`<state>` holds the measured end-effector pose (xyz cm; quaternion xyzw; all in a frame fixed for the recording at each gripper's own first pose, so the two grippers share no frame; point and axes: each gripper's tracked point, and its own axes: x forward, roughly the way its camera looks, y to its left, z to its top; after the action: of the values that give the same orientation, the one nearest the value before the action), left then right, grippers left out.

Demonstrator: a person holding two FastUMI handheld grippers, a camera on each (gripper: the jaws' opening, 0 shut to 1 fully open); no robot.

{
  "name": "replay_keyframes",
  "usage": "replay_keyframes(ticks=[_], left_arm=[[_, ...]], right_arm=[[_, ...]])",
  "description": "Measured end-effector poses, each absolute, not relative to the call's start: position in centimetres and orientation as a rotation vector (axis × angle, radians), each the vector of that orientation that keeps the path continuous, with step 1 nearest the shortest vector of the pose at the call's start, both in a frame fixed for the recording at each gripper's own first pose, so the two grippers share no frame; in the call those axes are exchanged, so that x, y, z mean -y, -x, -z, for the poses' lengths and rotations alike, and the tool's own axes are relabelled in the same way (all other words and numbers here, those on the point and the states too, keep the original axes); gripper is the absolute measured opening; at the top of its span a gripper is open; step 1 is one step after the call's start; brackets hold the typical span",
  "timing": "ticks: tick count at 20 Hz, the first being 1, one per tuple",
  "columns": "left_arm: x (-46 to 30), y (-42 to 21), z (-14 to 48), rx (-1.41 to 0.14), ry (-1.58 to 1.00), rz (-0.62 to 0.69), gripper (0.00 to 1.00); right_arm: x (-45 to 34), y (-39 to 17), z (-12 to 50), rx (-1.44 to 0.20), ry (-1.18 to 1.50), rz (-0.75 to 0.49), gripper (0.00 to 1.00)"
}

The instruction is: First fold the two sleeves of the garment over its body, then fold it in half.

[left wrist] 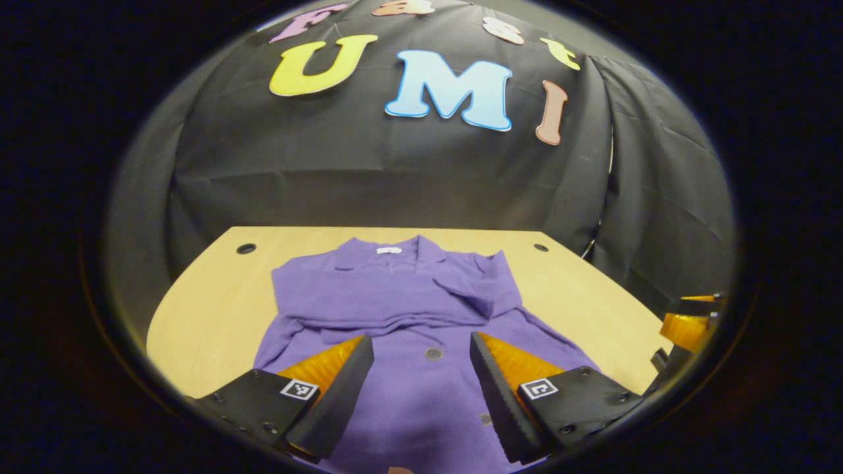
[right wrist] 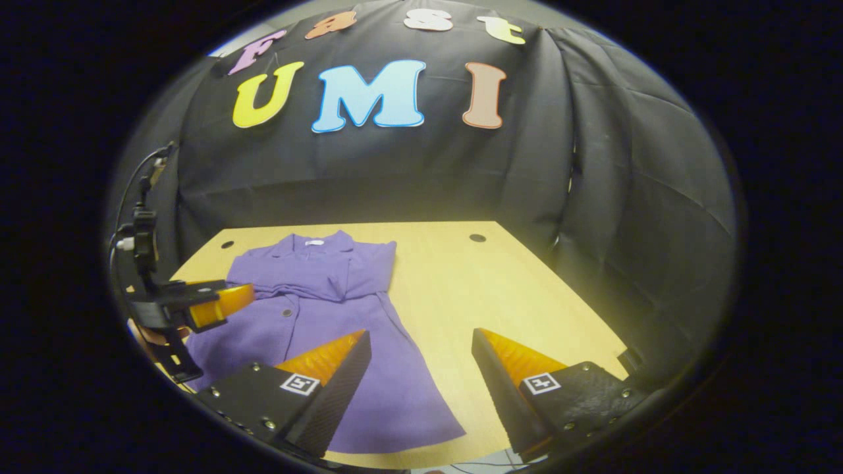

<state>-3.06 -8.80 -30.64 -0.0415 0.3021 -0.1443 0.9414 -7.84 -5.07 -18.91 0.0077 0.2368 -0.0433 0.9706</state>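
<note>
A purple buttoned garment [left wrist: 402,309] lies flat on the light wooden table [left wrist: 204,309], collar toward the far wall. Both its sleeves lie folded across its chest. My left gripper [left wrist: 421,359] hovers open over the lower body of the garment, nothing between its fingers. In the right gripper view the same garment [right wrist: 316,309] lies to the left, its hem near the table's front edge. My right gripper [right wrist: 421,359] stands open above the garment's right hem corner and bare table. The left gripper [right wrist: 211,303] shows there at the left edge, over the garment.
The table [right wrist: 474,296] has small dark holes [right wrist: 477,237] near its far corners. Black cloth walls close in behind and to the right. The right gripper [left wrist: 688,326] peeks in at the right edge of the left gripper view.
</note>
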Motion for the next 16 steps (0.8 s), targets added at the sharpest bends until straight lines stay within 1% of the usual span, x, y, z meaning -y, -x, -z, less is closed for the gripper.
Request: replay_keyframes(ticks=[1, 8, 10, 11, 13, 15, 16], left_arm=[[7.5, 4.3, 30.9, -0.626, 0.078, 0.281, 0.93], [0.6, 12.8, 32.2, -0.680, 0.050, 0.181, 0.93], [-0.9, 14.8, 33.0, -0.698, 0.044, 0.157, 0.99], [-1.6, 15.6, 33.2, -0.701, 0.040, 0.146, 0.94], [-3.2, 17.1, 33.5, -0.707, 0.026, 0.113, 0.98], [-4.4, 18.5, 33.9, -0.718, 0.017, 0.083, 0.93], [-4.9, 19.3, 34.2, -0.729, 0.017, 0.072, 0.93]], right_arm=[[5.2, 8.2, 19.1, -0.480, -0.016, 0.096, 0.96], [5.6, 10.6, 22.2, -0.546, -0.035, 0.084, 0.96], [5.8, 11.3, 23.7, -0.578, -0.050, 0.075, 0.96], [6.1, 11.6, 24.5, -0.593, -0.053, 0.072, 0.96], [6.4, 12.0, 25.9, -0.623, -0.055, 0.062, 0.96], [7.1, 12.7, 27.6, -0.654, -0.052, 0.054, 0.96], [7.4, 13.0, 28.3, -0.667, -0.053, 0.049, 0.96]])
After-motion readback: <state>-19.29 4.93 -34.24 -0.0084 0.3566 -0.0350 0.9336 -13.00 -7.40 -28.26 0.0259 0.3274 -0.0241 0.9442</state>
